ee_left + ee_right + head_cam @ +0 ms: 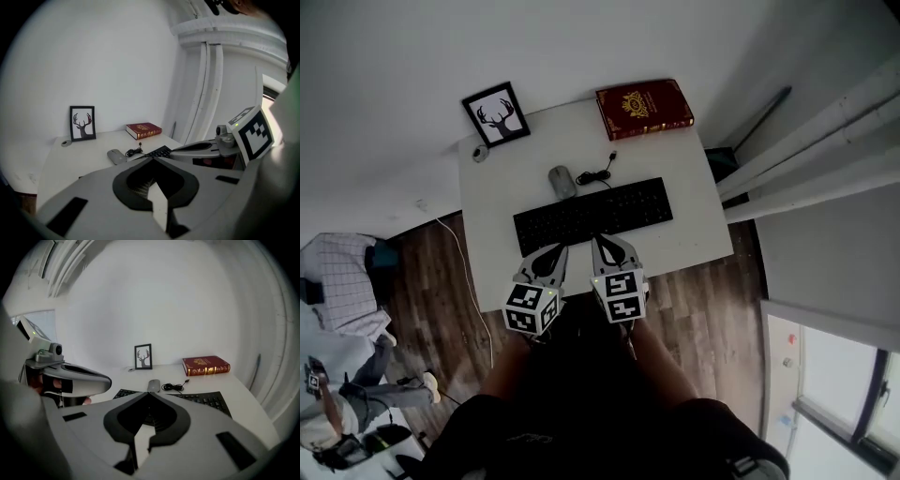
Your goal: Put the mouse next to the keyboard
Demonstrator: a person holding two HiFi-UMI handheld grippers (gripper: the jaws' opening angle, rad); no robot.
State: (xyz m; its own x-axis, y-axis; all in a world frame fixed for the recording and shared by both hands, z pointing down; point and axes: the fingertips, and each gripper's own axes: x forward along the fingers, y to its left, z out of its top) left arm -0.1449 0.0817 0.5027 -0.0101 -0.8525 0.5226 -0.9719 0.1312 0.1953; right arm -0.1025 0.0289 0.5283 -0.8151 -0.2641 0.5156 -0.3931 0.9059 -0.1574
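A grey mouse (562, 181) lies on the white desk (694, 216) just behind the left end of the black keyboard (592, 214), beside a coiled black cable (598, 174). My left gripper (550, 253) and right gripper (607, 244) hover side by side over the desk's near edge, at the keyboard's front; both are shut and hold nothing. In the left gripper view the mouse (116, 156) lies beyond my shut left gripper (152, 159), with the keyboard (159, 152) to its right. The right gripper view shows the mouse (153, 386) straight ahead of my shut right gripper (149, 393), behind the keyboard (206, 401).
A red book (643, 107) lies at the desk's back right. A framed deer picture (497, 114) and a small round object (480, 152) are at the back left. White pipes (806, 159) run to the right of the desk. Clothing (342, 281) lies on the wooden floor at left.
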